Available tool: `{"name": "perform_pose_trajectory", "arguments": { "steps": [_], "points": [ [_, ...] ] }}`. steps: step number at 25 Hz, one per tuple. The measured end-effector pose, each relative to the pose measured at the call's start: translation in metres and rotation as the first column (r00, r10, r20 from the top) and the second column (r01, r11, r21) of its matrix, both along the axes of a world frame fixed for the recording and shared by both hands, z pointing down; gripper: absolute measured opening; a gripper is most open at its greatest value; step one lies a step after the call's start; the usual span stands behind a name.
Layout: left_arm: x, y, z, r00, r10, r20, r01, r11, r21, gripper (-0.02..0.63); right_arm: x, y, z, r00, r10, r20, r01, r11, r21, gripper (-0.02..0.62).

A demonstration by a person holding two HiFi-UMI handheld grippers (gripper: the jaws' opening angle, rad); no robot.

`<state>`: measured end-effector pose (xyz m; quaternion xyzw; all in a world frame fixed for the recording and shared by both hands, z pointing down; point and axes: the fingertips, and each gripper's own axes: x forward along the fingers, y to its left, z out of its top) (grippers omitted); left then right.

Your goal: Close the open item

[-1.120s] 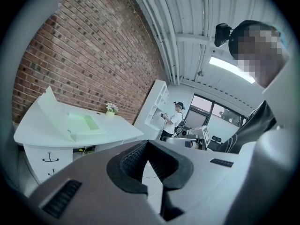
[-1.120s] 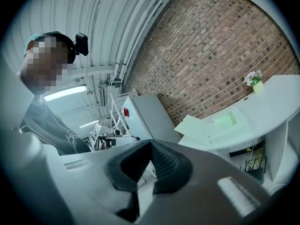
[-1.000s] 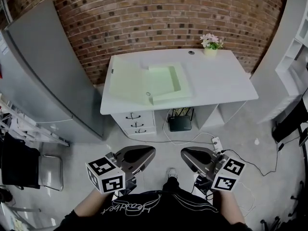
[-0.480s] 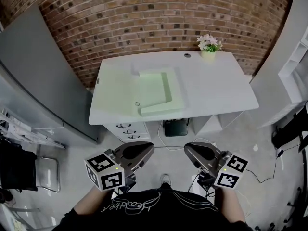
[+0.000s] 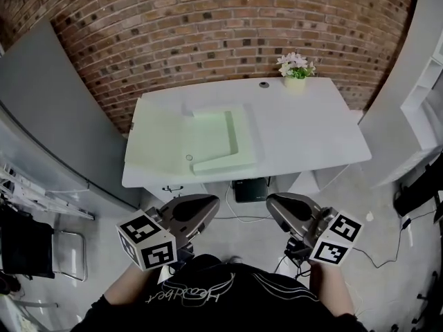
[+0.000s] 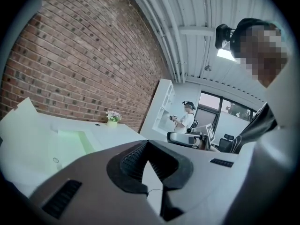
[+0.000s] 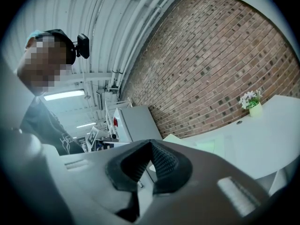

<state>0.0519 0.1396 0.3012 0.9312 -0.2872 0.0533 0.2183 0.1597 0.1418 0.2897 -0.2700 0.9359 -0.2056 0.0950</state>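
Caught from above: a pale green box file (image 5: 211, 135) lying open on the left half of a white desk (image 5: 304, 130), mid-frame, before a brick wall (image 5: 208, 26). Found its lid flap (image 5: 156, 140) spread flat toward the left, its shallow tray to the right, with only the tray's own green floor on view inside. Spotted a small pale pot (image 5: 295, 82) at the desk's upper right edge, holding pink and white flowers (image 5: 294, 62), well apart from the file. Noted a grey cabinet (image 5: 48, 116) at the frame's left. Held the left gripper (image 5: 212, 203) and the right gripper (image 5: 271, 202) low in the frame, side by side over the floor, short of the desk and touching nothing. Pressed each pair of jaws together at the tips, with nothing between them.
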Motion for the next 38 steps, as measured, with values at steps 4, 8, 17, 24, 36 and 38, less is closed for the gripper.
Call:
{"name": "perform_pose_trajectory", "arguments": {
  "steps": [4, 8, 17, 24, 36, 38],
  "points": [
    [-0.004, -0.003, 0.007, 1.0, -0.024, -0.002, 0.024, 1.0, -0.003, 0.003, 0.0, -0.006, 0.013, 1.0, -0.003, 0.003, 0.003, 1.0, -0.026, 0.003],
    [-0.021, -0.01, 0.012, 0.998, -0.059, -0.017, 0.058, 0.998, -0.021, 0.003, -0.008, -0.014, 0.018, 1.0, -0.007, -0.008, 0.006, 0.999, -0.033, 0.003],
    [-0.045, -0.05, 0.026, 0.995, -0.091, -0.045, 0.088, 0.994, -0.065, 0.003, -0.005, -0.054, 0.029, 0.998, 0.058, -0.036, -0.061, 0.993, -0.096, 0.003],
    [-0.065, -0.083, 0.047, 0.993, -0.106, -0.06, 0.099, 0.99, -0.1, 0.003, -0.007, -0.09, 0.047, 0.996, 0.084, -0.036, -0.088, 0.985, -0.151, 0.004],
    [-0.139, -0.136, 0.088, 0.962, -0.266, -0.068, 0.249, 0.951, -0.184, 0.003, -0.014, -0.152, 0.108, 0.993, 0.091, -0.07, -0.107, 0.951, -0.29, 0.005],
    [-0.156, -0.142, 0.094, 0.949, -0.307, -0.066, 0.289, 0.937, -0.196, 0.003, -0.015, -0.162, 0.117, 0.993, 0.09, -0.075, -0.109, 0.945, -0.309, 0.005]
  ]
}}
